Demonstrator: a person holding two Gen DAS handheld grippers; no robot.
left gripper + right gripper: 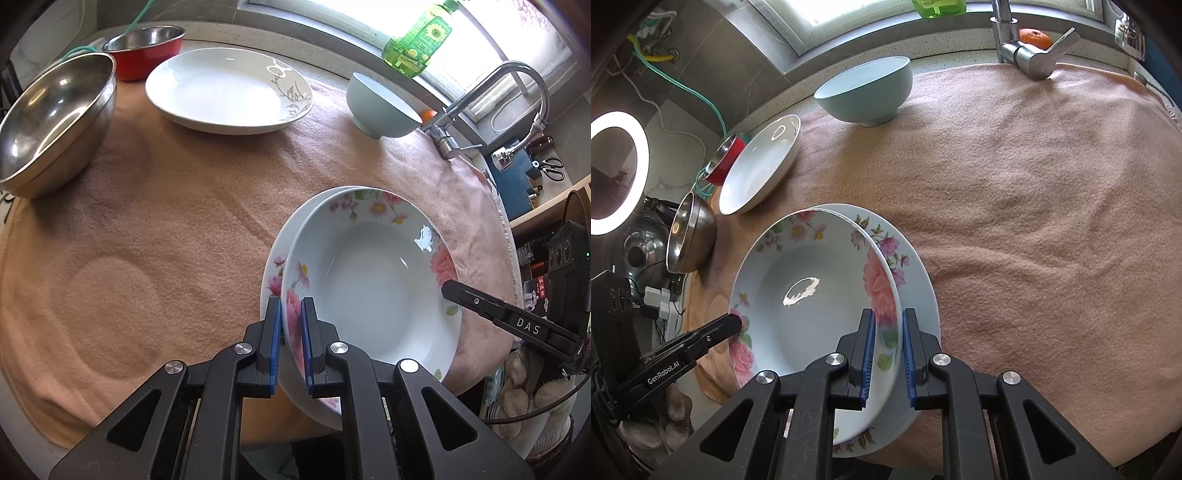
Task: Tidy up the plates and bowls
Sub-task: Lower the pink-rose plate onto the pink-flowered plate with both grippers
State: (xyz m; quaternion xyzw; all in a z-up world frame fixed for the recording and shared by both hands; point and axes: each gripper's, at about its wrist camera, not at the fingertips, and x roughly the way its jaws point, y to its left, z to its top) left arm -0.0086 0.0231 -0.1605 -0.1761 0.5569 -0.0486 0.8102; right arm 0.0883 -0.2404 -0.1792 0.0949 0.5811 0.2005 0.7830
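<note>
- My left gripper is clamped on the top floral plate's rim.
- My right gripper clamps the opposite rim.
- That plate sits tilted over a second floral plate at the towel's near edge.

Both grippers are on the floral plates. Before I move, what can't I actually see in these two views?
- Lower floral plate: mostly covered by the top plate in both views; whether they touch all round is unclear.
- Near rims: hidden behind the left gripper and right gripper.
- Steel bowl: cut off at the left view's edge.
- Bottle: cut off at the right view's top.
</note>
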